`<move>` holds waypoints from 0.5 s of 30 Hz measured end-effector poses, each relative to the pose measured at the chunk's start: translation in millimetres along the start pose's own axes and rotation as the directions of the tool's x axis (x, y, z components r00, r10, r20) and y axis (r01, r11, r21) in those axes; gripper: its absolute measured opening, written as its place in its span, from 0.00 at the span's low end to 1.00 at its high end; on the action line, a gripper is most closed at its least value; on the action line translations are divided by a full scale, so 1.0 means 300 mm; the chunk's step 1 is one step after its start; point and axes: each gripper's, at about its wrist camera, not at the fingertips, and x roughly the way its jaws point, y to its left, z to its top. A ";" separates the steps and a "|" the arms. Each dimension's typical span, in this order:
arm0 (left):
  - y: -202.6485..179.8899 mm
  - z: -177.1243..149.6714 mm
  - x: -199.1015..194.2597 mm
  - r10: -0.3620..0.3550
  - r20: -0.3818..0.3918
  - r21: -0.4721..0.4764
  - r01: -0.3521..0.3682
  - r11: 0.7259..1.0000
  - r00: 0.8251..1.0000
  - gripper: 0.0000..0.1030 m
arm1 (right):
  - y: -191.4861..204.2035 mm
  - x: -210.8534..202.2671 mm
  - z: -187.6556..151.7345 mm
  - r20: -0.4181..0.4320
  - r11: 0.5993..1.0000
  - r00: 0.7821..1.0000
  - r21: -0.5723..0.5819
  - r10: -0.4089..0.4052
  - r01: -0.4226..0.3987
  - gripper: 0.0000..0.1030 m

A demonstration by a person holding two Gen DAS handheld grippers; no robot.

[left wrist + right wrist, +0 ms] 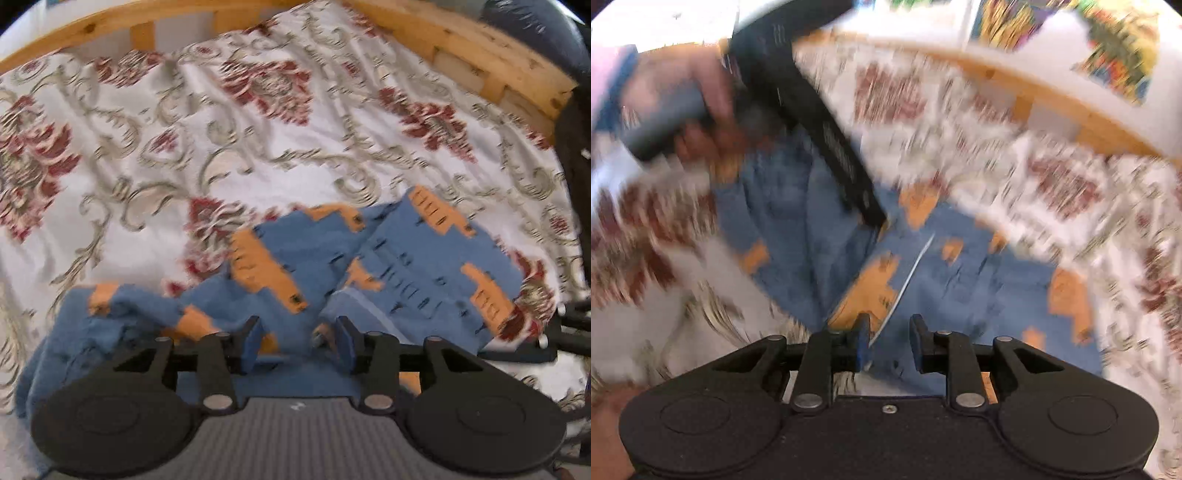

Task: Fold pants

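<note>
The pants (388, 266) are blue with orange patches and lie bunched on a floral bedspread (184, 122). My left gripper (297, 341) is open just above the near edge of the pants, fabric showing between its jaws. In the right wrist view the pants (960, 280) spread ahead, blurred by motion. My right gripper (888, 343) is open over them, with cloth and a pale seam between the fingers. The left gripper tool and the hand holding it (798, 122) cross the upper left of that view, its tip on the pants.
A wooden bed frame (480, 48) runs along the far edge of the bedspread; it also shows in the right wrist view (1071, 110). A dark object (576, 184) stands at the right edge. A colourful cloth (1119, 48) lies beyond the frame.
</note>
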 end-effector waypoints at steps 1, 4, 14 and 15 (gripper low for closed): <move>0.007 -0.007 0.006 0.014 -0.012 -0.012 -0.014 1.000 1.000 0.47 | -0.003 -0.012 0.003 0.016 1.000 1.000 0.003 0.002 -0.002 0.25; 0.040 -0.045 -0.002 0.039 -0.032 -0.061 -0.041 0.997 0.999 0.47 | -0.022 -0.063 0.023 0.063 1.000 0.998 0.007 -0.015 0.014 0.32; 0.180 -0.177 -0.331 0.062 0.145 -0.276 -0.020 0.961 0.987 0.72 | -0.067 0.017 0.201 0.117 0.968 0.974 0.135 0.194 -0.209 0.57; 0.209 -0.176 -0.344 0.063 0.135 -0.314 -0.018 0.949 0.989 0.74 | -0.062 0.048 0.228 0.110 0.965 0.972 0.140 0.206 -0.221 0.57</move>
